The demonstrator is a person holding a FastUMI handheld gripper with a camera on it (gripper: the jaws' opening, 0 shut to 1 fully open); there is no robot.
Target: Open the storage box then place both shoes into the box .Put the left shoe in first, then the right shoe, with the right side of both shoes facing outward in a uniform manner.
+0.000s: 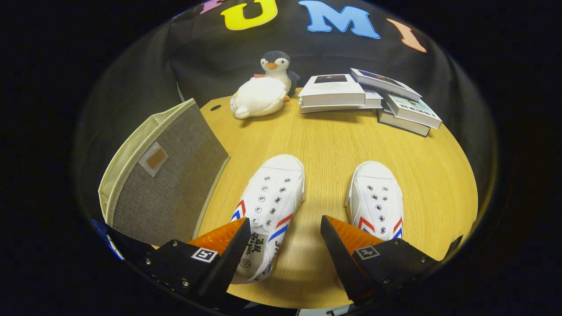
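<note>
Two white shoes and a fabric storage box on the wooden table

The left shoe (268, 206) is white canvas with red and blue stripes and metal eyelets, laceless, toe pointing away, its heel end lying between the spread fingers; the right shoe (376, 199), matching, stands apart beside it, toe likewise away; the storage box (169, 175), grey woven fabric with cream trim, sits just left of the left shoe.
</note>
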